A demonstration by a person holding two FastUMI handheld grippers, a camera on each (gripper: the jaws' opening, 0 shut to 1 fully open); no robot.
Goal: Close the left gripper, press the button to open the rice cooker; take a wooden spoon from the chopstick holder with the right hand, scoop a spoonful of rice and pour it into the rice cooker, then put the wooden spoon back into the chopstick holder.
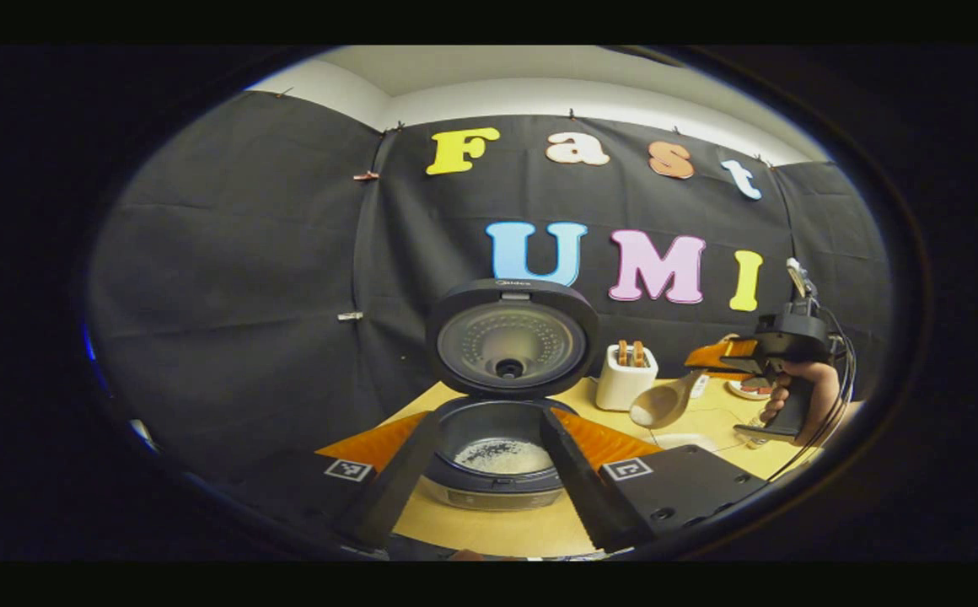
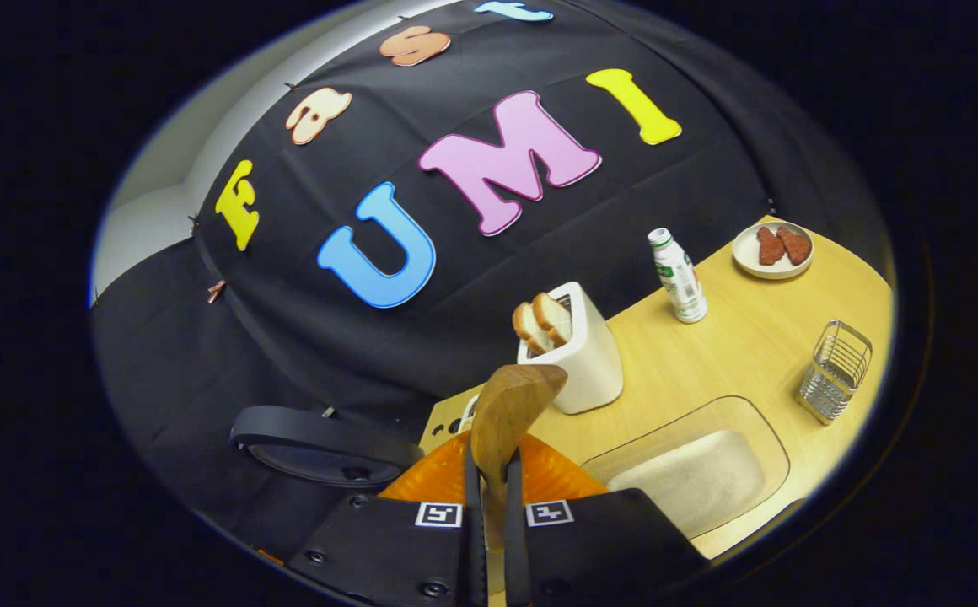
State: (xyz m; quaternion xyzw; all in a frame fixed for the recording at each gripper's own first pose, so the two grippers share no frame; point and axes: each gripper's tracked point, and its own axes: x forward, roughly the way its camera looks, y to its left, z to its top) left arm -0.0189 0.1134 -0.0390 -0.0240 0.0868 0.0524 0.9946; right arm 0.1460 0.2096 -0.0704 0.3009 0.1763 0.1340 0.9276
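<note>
Now the wooden spoon (image 2: 507,413) sits clamped between the two fingers of the right gripper (image 2: 490,506), its handle running along the fingers and its bowl pointing away from the camera toward the toaster (image 2: 583,358). In the left gripper view the same spoon (image 1: 662,403) hangs in the air between the rice cooker (image 1: 497,438) and the hand (image 1: 809,396) holding the right gripper (image 1: 712,358); its long axis slants down toward the cooker, bowl end lowest, with a little rice lying in the bowl. The cooker stands open, lid (image 1: 512,337) upright behind the pot, and white rice (image 1: 503,456) with dark specks covers the pot's bottom. The left gripper (image 1: 489,480) is spread wide, its fingers framing the pot and gripping nothing. Just behind the spoon stands the toaster (image 1: 624,377) with two slices of bread (image 2: 542,321). On the wooden table (image 2: 742,354), a clear tray of rice (image 2: 691,476) lies near the right gripper, the wire chopstick holder (image 2: 833,371) stands beside it, and a bottle (image 2: 678,276) and a plate (image 2: 771,251) with two brown pieces sit farther back.
</note>
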